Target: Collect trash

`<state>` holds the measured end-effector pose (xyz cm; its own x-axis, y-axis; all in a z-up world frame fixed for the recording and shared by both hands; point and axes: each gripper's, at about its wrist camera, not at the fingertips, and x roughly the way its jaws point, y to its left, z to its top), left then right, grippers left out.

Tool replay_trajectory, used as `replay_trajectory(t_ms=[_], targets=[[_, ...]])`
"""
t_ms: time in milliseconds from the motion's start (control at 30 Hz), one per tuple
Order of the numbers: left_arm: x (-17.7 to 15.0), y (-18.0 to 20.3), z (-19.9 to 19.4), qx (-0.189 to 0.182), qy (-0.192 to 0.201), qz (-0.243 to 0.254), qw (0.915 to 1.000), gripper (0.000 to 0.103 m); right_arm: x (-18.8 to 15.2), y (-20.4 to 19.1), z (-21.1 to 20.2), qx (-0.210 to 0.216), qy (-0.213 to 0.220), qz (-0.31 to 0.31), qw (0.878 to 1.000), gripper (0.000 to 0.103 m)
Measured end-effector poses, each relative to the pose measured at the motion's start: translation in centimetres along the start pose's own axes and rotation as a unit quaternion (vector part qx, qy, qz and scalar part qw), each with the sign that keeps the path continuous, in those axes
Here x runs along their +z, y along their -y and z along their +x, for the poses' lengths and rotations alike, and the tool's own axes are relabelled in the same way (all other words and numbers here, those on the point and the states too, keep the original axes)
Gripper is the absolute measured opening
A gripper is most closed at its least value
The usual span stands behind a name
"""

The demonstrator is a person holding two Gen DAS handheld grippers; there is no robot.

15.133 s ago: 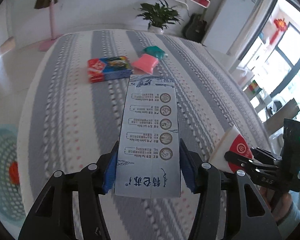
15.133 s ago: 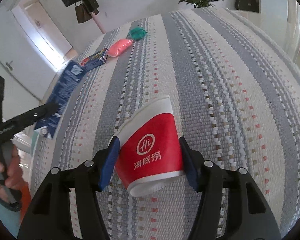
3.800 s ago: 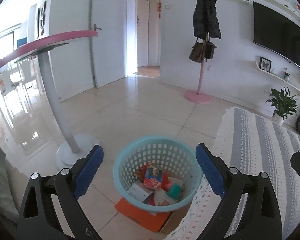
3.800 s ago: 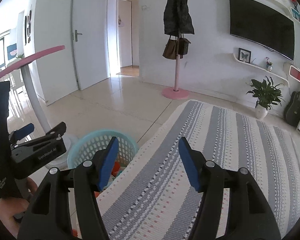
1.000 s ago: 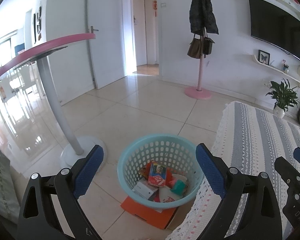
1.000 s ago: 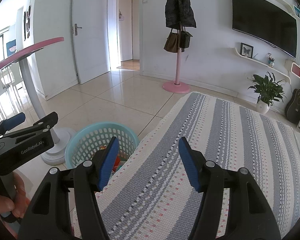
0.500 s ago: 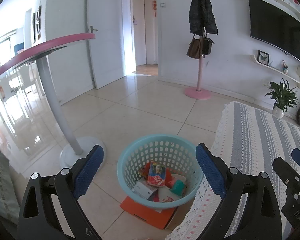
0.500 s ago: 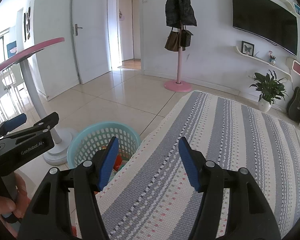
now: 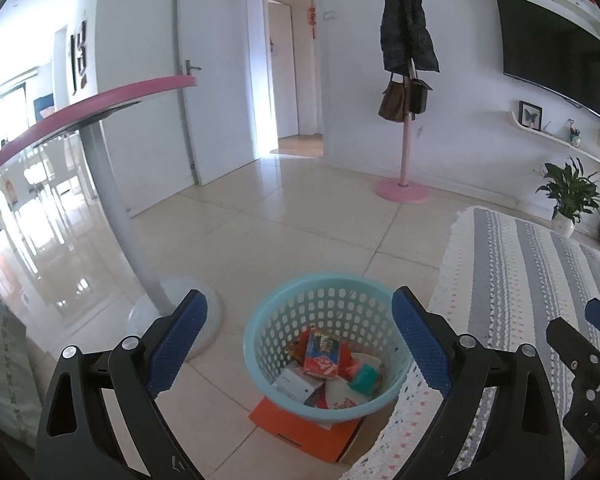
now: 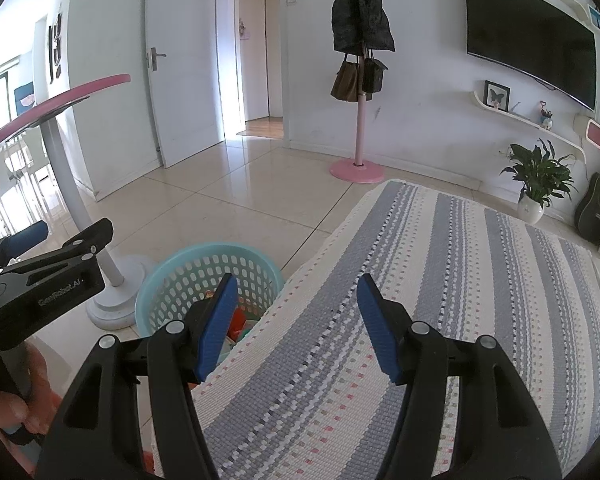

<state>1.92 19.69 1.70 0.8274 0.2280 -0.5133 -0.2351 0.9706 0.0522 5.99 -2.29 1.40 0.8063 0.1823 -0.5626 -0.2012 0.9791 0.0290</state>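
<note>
A light blue perforated basket stands on the tiled floor beside the striped cloth surface. It holds several pieces of trash: a red and blue carton, a white box, a green wrapper and a red and white cup. My left gripper is open and empty, above and in front of the basket. My right gripper is open and empty, over the edge of the striped surface, with the basket at its left. The left gripper also shows in the right wrist view.
An orange box lies under the basket. A white pedestal table with a pink rim stands left of the basket. A pink coat stand, a potted plant and a guitar stand along the far wall.
Since a second ago both grippers have drifted only slightly and stay open over the basket and the striped surface. Earlier, the left gripper held a blue and white carton and the right a red cup.
</note>
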Motion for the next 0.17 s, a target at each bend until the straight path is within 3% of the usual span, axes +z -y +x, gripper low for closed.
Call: replay_trajectory(t_ms=[167], targets=[[0.04, -0.05, -0.08, -0.006, 0.0, -0.004, 1.0, 0.091, 0.01, 0.03, 0.06, 0.0, 0.0, 0.0, 1.0, 0.058]])
